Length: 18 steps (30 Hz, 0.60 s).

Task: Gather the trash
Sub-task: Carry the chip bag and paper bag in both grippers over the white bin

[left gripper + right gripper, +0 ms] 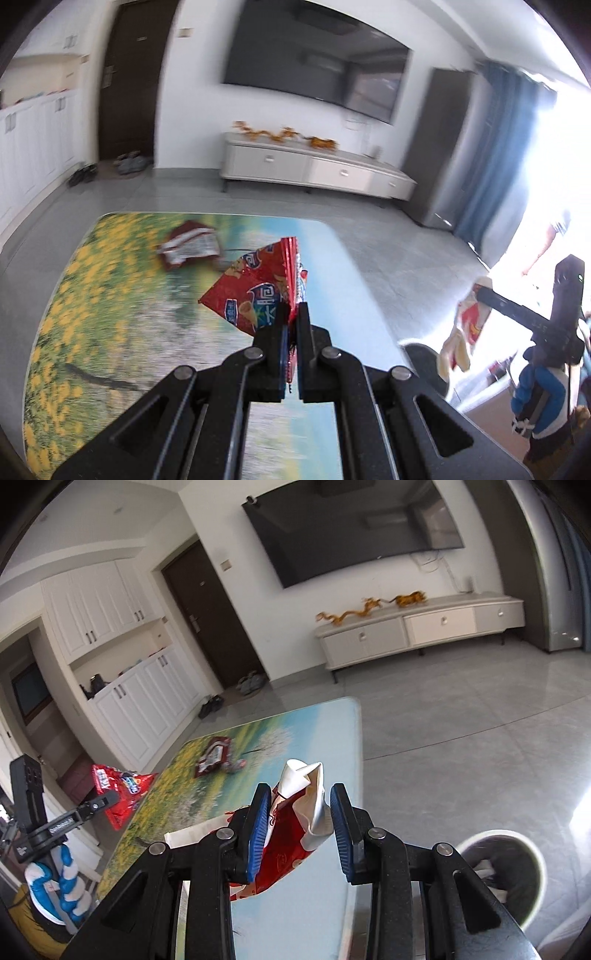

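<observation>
Table (110,314), flower-meadow print top: standing on grey tile. Dark red wrapper (190,245): lying on the table's far end. Red snack bag (255,291): hanging above the table, left gripper (293,314) clamping its edge. Red-and-white wrapper (299,812): crumpled, right gripper (299,812) pinching it. Bin (502,875): sitting beside the table.

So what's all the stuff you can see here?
Red snack bag: one, red, pinched in the left tongs.
Crumpled wrapper: one, red and white, between the right tongs.
Dark red wrapper: one, lying on the table.
Table: one, flower-meadow picture top.
Bin: one, white rim, on the floor right of the table.
TV: one, black, on the wall.
TV cabinet: one, white, below it.
Gloved hand: blue and white, holding the left tongs.
</observation>
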### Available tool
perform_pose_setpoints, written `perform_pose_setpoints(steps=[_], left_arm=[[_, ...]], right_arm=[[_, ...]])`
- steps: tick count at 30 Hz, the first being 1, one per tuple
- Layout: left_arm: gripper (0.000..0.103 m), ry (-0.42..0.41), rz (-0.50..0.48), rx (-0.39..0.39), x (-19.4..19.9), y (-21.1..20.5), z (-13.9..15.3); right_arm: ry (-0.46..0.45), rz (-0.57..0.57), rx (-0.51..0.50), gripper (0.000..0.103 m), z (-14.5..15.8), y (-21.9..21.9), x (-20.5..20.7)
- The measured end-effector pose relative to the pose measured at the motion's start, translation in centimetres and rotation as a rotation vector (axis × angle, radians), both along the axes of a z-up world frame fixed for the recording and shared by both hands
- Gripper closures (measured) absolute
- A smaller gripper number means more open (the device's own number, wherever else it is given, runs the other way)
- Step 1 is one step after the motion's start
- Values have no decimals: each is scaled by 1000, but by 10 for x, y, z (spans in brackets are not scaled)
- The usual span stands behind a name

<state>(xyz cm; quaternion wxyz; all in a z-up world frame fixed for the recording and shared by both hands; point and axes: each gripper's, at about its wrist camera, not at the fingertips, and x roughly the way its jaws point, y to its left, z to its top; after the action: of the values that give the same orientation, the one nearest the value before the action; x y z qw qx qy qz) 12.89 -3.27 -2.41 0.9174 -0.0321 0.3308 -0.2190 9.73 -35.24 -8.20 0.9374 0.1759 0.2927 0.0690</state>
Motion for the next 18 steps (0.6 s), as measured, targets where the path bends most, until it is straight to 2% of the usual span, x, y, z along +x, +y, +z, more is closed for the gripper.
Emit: perform_pose_setpoints(steps=[5,11,18], left_arm=[[100,32,-159,28,-15,-80,-5],[100,82,-348,74,-26,-178,-23],[100,147,-506,130,-26,-274,-57]], right_arm=[[8,-135,-90,70,-11,-50,-35],[51,-287,-133,70,-37,-106,-60],[150,-406,-173,69,-79,-158,-57]])
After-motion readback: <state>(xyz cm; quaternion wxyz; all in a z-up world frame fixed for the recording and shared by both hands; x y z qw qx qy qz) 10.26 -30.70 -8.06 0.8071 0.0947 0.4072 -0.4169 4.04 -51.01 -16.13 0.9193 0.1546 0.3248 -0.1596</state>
